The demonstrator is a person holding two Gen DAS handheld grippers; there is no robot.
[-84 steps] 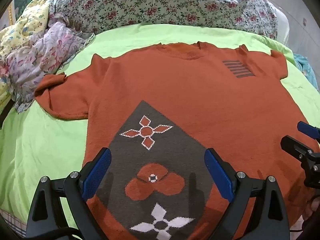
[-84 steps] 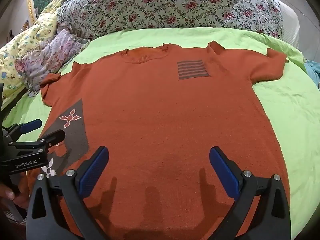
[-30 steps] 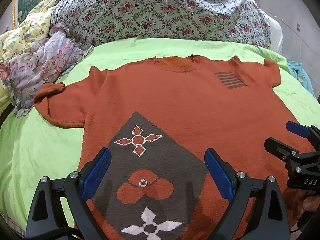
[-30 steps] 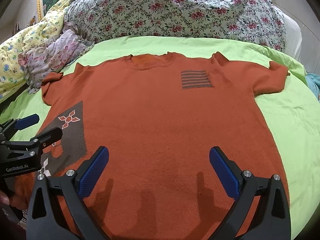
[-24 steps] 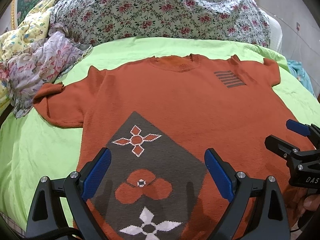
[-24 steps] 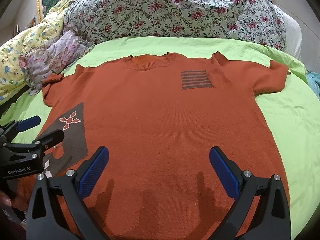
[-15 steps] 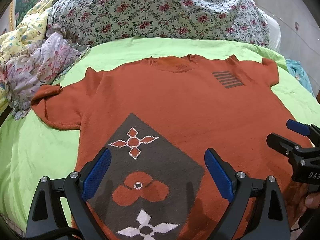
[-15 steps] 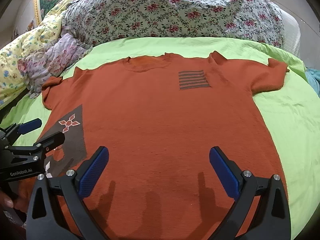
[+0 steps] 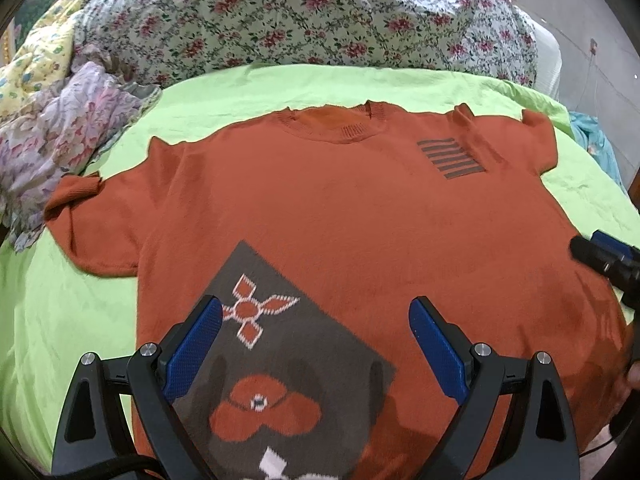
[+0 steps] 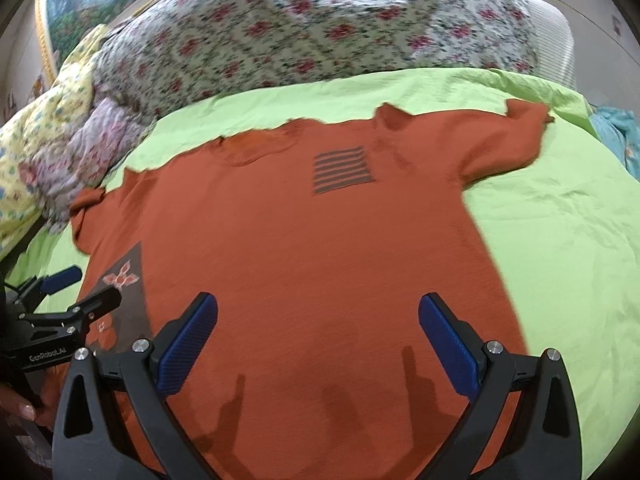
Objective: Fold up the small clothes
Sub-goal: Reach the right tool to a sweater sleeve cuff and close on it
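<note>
Rust-orange knit sweater (image 9: 332, 216) spread flat, front up, on the lime-green sheet (image 10: 560, 216), neck toward the pillows, hem nearest the cameras. Compared with a second ago: both views shifted leftward and slightly up the garment, the grey flower panel (image 9: 280, 360) now lower in the left frame and the right view smeared with motion. Probably a repositioning toward a sleeve or side edge, though too blurred to say which. No fold made yet, no fabric lifted.

Left gripper (image 9: 316, 336) hovering above the panel, jaws spread wide, nothing between them. Right gripper (image 10: 318, 334) likewise released and empty above the lower body of the sweater, shadows of its fingers on the knit.

Around: floral quilt (image 9: 304, 20) heaped behind the collar, crumpled pale floral cloth (image 9: 52, 136) touching the tip of the left sleeve (image 9: 80, 212), a bit of teal fabric (image 10: 620, 136) at the far right edge. That crumpled cloth likely crowds any fold of the left sleeve; right sleeve (image 10: 516, 140) lying clear on bare sheet.
</note>
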